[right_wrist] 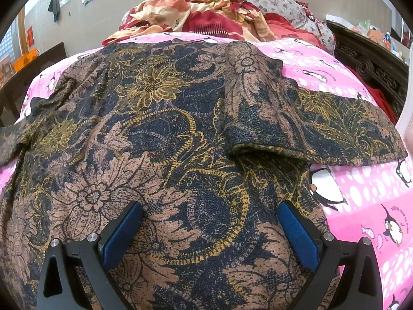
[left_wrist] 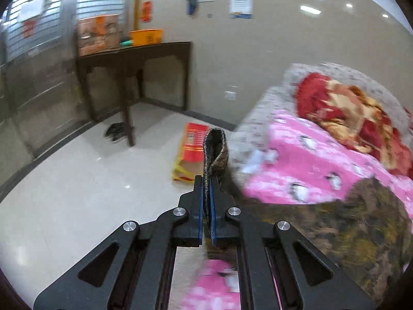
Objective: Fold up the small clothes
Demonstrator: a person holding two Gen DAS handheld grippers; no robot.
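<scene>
Two grippers: left gripper point(left_wrist: 206, 180) pinching raised garment point(left_wrist: 214, 152), right gripper point(right_wrist: 210, 230) spread

Garment point(right_wrist: 160, 134) spread on blanket point(right_wrist: 361, 206), quilt point(right_wrist: 206, 13) behind it, sleeve point(right_wrist: 258, 98) folded over its right part. Left of the bed, bag point(left_wrist: 189, 152) on floor point(left_wrist: 77, 180); table point(left_wrist: 134, 54) beyond, against wall point(left_wrist: 258, 51).

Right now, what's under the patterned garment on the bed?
A pink penguin blanket shows around the patterned garment on three sides. Whatever lies beneath the garment's middle is covered.
</scene>
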